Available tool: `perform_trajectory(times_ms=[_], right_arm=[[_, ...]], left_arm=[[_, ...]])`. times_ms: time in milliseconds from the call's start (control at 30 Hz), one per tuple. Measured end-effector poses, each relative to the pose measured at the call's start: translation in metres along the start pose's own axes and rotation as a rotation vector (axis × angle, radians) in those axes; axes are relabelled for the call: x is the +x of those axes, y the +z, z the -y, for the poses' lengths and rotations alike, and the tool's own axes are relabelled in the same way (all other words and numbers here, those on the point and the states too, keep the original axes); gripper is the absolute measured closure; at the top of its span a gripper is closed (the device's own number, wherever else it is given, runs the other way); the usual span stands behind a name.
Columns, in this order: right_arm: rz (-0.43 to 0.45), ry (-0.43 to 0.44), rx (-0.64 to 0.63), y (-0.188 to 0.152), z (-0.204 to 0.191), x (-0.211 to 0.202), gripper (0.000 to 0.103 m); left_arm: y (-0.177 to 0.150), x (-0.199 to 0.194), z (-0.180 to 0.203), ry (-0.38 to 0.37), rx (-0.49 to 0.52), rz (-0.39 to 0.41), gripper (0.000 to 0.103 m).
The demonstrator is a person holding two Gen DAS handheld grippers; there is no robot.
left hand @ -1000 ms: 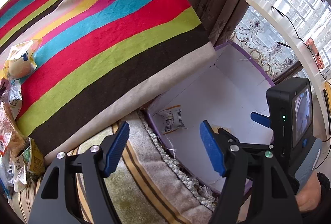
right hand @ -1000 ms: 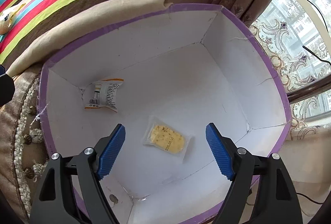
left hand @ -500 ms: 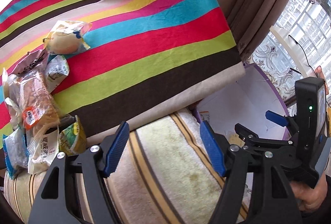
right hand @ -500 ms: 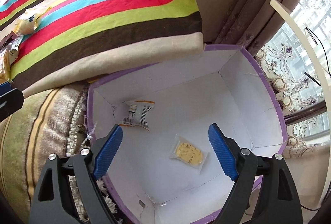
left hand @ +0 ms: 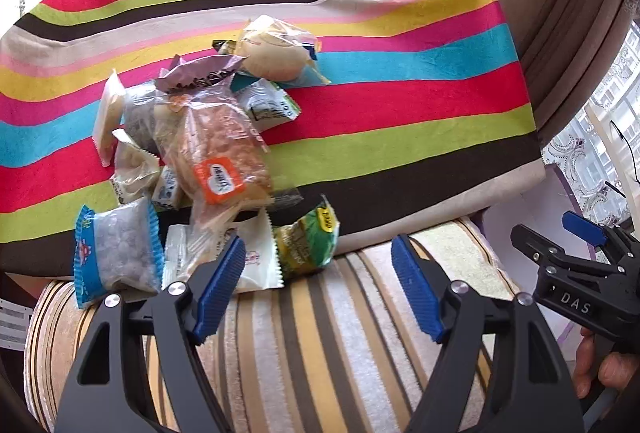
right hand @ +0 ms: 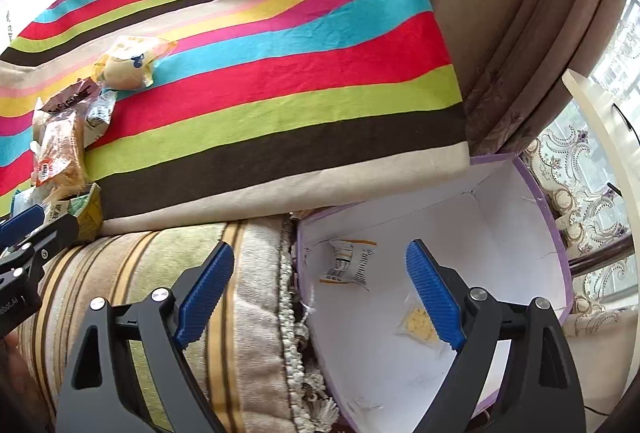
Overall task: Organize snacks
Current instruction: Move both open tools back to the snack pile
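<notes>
My left gripper [left hand: 316, 293] hangs with its jaws released and nothing between them, having just spread a little wider, and the snack pile [left hand: 200, 169] sits centre-left of its view on the striped cloth [left hand: 400, 81]. The right gripper [right hand: 320, 293] is likewise empty, jaws just opening wide, over the seam between the striped cushion [right hand: 224, 313] and the purple-rimmed box [right hand: 560, 253] at lower right. Two packets already lie in that box: a barcode packet [right hand: 352, 265] and a yellow cracker packet [right hand: 418, 323].

I judge these packs light, crinkly and slippery, with soft contents that crush easily. The green packet [left hand: 308, 245], nearest my left jaws at the cloth's near edge, looks the easiest: I would pinch it across its puffed middle or by a crimped end seal, gently. The bread pack [left hand: 224, 161] is bulkier and overlaps its neighbours, so lifting it may drag them.
</notes>
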State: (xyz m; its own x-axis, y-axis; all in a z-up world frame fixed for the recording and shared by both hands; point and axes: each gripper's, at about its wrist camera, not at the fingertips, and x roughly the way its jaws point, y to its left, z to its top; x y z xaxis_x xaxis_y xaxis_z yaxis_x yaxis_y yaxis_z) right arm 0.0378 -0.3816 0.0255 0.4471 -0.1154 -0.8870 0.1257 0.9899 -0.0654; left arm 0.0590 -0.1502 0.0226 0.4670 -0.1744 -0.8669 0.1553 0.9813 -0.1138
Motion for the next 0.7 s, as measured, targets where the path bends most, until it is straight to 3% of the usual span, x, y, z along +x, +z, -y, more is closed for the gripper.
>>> perform_trajectory(times_ms=[700], right_arm=[[-0.031,0.175,-0.119,0.007,-0.109,-0.003,0.017]], left_arm=[[-0.022,-0.022,-0.086,0.008,-0.168,0.031,0.027]])
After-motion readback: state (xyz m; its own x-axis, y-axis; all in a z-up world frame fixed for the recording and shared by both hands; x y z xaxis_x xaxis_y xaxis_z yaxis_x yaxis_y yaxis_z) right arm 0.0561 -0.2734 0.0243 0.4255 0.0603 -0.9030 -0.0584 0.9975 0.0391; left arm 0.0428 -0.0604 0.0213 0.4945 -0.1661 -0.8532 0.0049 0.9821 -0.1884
